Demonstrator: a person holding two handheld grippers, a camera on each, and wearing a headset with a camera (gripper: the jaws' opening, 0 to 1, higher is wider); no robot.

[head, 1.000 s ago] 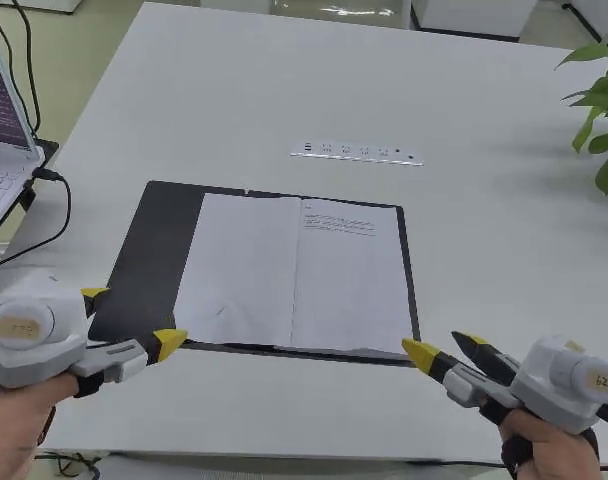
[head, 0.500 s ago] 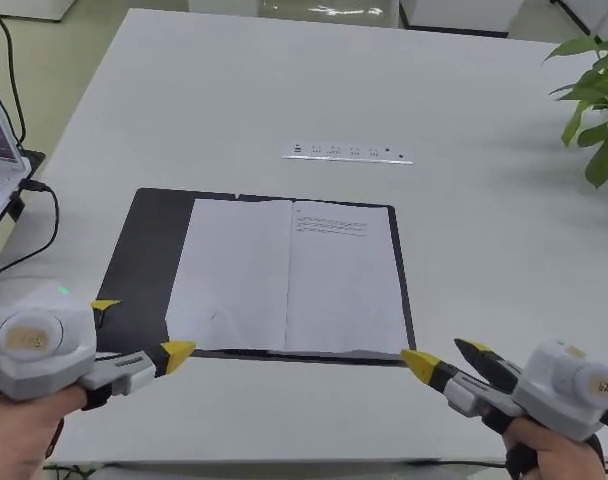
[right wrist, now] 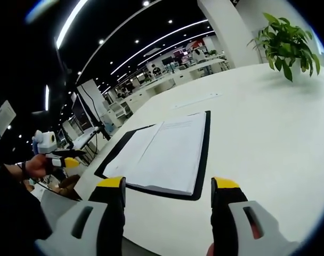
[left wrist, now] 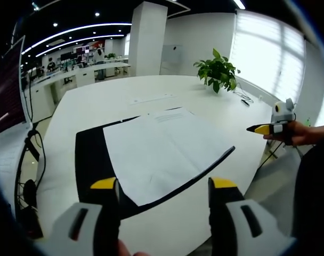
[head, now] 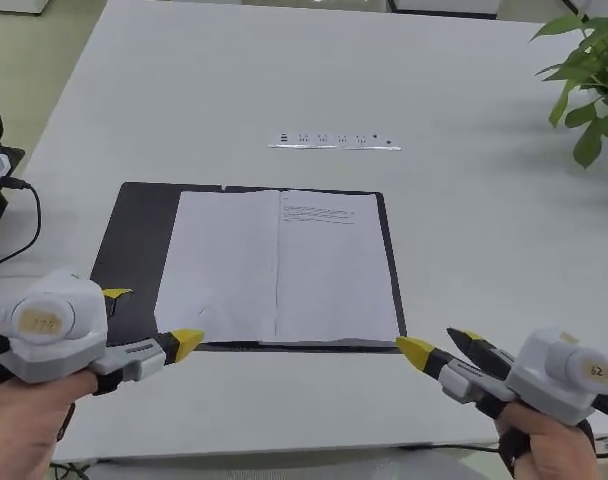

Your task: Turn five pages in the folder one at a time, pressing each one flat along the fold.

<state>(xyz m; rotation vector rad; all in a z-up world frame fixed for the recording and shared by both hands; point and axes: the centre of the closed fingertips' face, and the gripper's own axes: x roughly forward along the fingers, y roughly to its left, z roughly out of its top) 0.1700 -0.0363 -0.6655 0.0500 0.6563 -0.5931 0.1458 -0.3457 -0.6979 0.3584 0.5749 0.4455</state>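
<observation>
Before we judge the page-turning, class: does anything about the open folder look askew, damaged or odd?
Nothing stands out. The folder lies open and flat on the table; a faint mark low on its left page may be a crease.

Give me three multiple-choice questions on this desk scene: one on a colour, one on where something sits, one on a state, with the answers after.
1. What colour is the cover of the folder?
A. Red
B. Black
C. Green

2. In the head view, where is the plant?
A. On the folder
B. Left of the folder
C. Off to the far right, beyond the folder

3. How are the left claw and the right claw?
A. Both open, holding nothing
B. Both shut tight
C. One open, one shut

Answers:
1 B: a black border shows around the white pages.
2 C: its leaves hang in at the upper right edge of the head view.
3 A: in each claw's own view the jaws stand apart with nothing between them.
</observation>
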